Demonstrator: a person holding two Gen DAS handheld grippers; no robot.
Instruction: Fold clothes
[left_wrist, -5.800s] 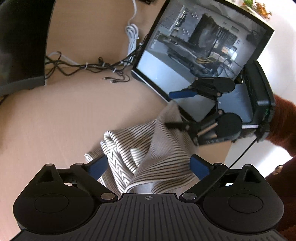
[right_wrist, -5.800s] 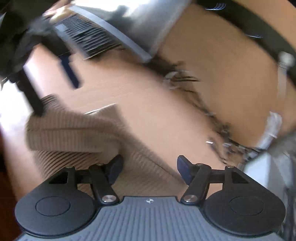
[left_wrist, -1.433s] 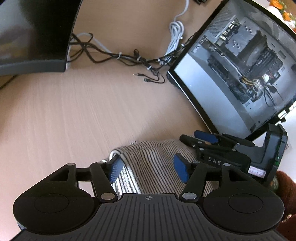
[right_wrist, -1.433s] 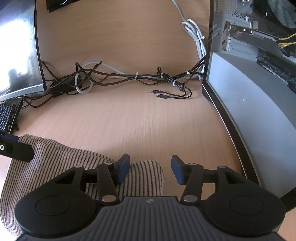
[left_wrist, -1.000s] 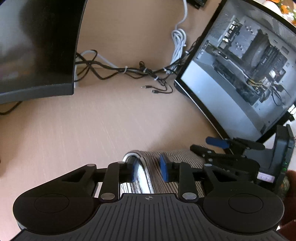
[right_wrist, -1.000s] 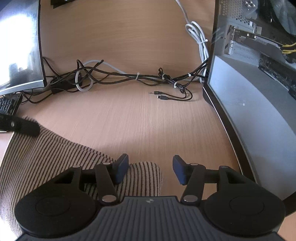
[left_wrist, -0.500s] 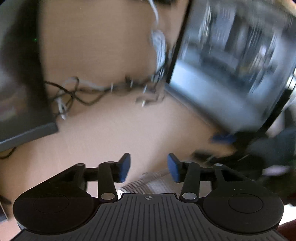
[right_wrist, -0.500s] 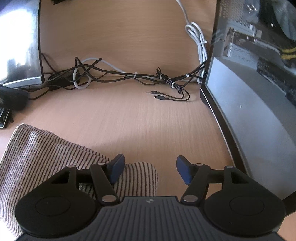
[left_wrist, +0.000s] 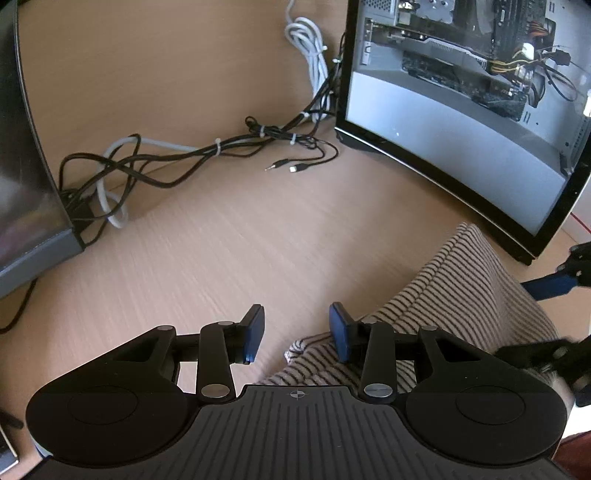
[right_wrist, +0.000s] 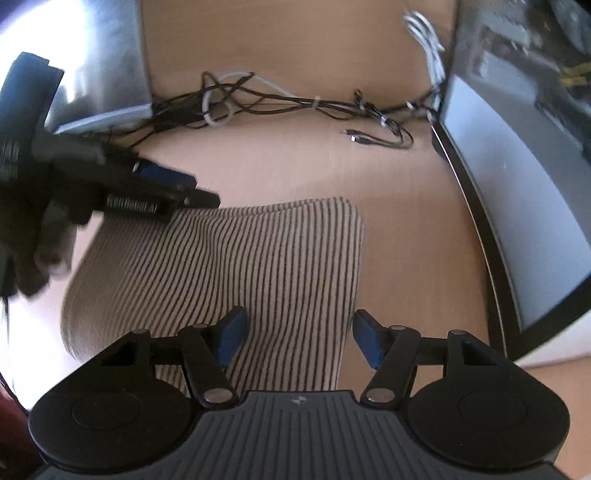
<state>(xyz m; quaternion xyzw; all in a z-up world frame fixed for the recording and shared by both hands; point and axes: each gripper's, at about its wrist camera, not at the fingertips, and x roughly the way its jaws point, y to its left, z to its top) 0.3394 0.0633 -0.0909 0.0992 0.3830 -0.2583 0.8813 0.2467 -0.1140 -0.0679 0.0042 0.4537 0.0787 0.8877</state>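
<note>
Folded striped garment (right_wrist: 236, 266), beige with thin dark stripes in a ribbed knit. Lies flat on the light wood tabletop (left_wrist: 229, 243) as a compact, roughly rectangular bundle of several layers. Far edge straight with stacked folds visible along it, far right corner rounded. Stripes run lengthwise toward the near side in the right wrist view. Right edge straight, well short of the glass-sided computer case (right_wrist: 517, 206). In the left wrist view, seen as a sloping striped mass (left_wrist: 461, 295) at lower right, with a small bunched, rolled edge at its near left end.
</note>
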